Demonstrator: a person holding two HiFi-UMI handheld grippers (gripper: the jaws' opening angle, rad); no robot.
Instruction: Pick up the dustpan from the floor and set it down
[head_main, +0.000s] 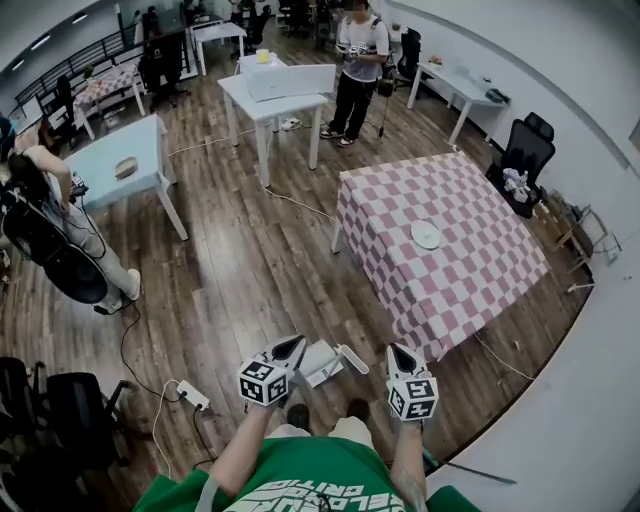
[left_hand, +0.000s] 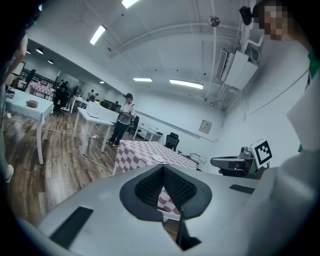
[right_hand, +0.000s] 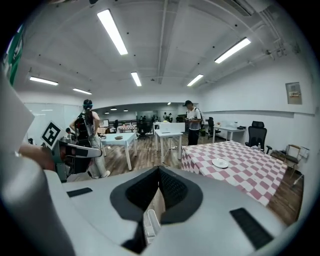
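A dark wood floor (head_main: 240, 260) runs through a long open office with white walls (head_main: 570, 70) and strip lights (right_hand: 113, 31) on a white ceiling (right_hand: 165, 55). Near on the right stands a table (head_main: 470, 270) in a pink-and-white checked cloth, with a black chair (head_main: 525, 150) beyond it by the right wall. Farther off are white tables (head_main: 240, 95), at left a pale blue one (head_main: 145, 150), and a power strip (head_main: 193, 396) lies on the near floor.

You hold both forearms (head_main: 243, 452) out ahead of your body, side by side. Your left gripper (head_main: 292, 348) and right gripper (head_main: 400, 355) point forward and slightly down, each with jaws pressed together.
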